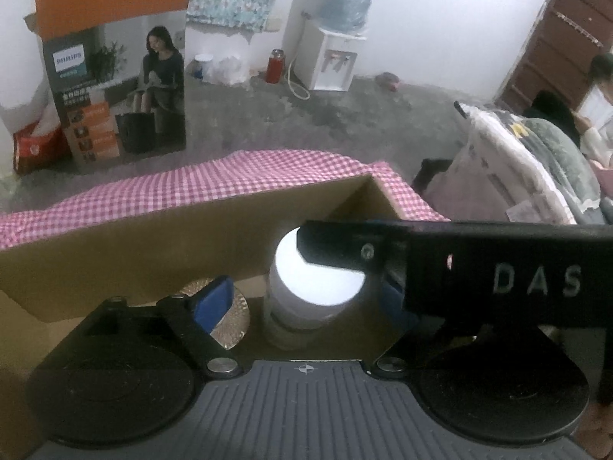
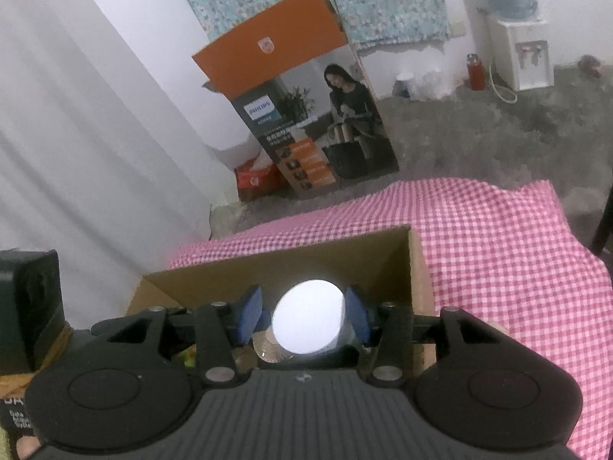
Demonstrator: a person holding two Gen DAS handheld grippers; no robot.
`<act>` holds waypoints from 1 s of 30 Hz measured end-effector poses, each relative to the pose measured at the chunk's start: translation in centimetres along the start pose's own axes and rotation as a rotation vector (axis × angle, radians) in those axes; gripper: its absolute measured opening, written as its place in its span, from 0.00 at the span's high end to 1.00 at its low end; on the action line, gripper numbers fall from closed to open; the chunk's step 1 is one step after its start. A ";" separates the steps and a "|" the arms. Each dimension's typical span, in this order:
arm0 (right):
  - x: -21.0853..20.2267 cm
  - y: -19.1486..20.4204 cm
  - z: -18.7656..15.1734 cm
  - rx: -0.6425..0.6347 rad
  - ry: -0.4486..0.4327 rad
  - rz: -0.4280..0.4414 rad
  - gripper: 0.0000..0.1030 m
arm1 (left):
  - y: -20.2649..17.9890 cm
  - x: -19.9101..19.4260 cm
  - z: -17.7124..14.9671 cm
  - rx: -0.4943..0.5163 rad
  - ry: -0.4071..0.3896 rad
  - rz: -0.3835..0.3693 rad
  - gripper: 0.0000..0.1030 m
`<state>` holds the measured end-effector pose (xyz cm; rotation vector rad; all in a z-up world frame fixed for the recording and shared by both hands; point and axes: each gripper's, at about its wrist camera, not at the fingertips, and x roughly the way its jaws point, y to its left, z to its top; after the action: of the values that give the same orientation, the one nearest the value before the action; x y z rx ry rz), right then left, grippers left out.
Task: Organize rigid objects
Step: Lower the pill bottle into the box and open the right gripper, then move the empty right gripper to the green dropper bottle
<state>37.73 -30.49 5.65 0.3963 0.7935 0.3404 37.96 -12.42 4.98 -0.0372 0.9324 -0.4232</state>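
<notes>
We have the right gripper (image 2: 304,320) with its pads against the white-lidded jar (image 2: 306,320) inside the cardboard box (image 2: 419,268), the left gripper (image 1: 306,299) spread wide beside it, and a crooked release could tip the jar onto the metal lid (image 1: 230,318)

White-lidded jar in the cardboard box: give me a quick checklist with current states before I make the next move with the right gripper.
1. Right gripper pads on both sides of the white-lidded jar: ok, one blue pad on each side of the lid.
2. Firm contact on the jar: cannot tell, the pads sit close but the lid hides the contact.
3. Jar inside the cardboard box: ok, box walls stand behind and beside it.
4. Left gripper clear of the jar: not ok, it is open and straddles the same jar.
5. Neighbouring items: a silver disc lies left of the jar; contact cannot tell.
</notes>
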 end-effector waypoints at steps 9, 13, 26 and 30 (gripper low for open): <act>-7.7 2.1 -1.6 0.018 -0.117 0.072 0.50 | -1.7 -6.7 -1.2 0.048 -0.081 0.019 0.11; -12.7 3.8 -3.6 0.011 -0.166 0.112 0.50 | -2.6 -11.2 -3.2 0.086 -0.134 0.043 0.07; -23.2 7.7 -14.3 0.036 -0.177 0.283 0.45 | -3.6 -21.2 -14.0 0.161 -0.231 0.043 0.03; -23.0 7.4 -18.3 0.095 -0.137 0.318 0.45 | -3.0 -21.1 -17.9 0.125 -0.223 0.048 0.03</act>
<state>8.01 -30.15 11.61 0.6306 0.6136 0.5671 11.93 -4.73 11.11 0.0509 0.6850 -0.4231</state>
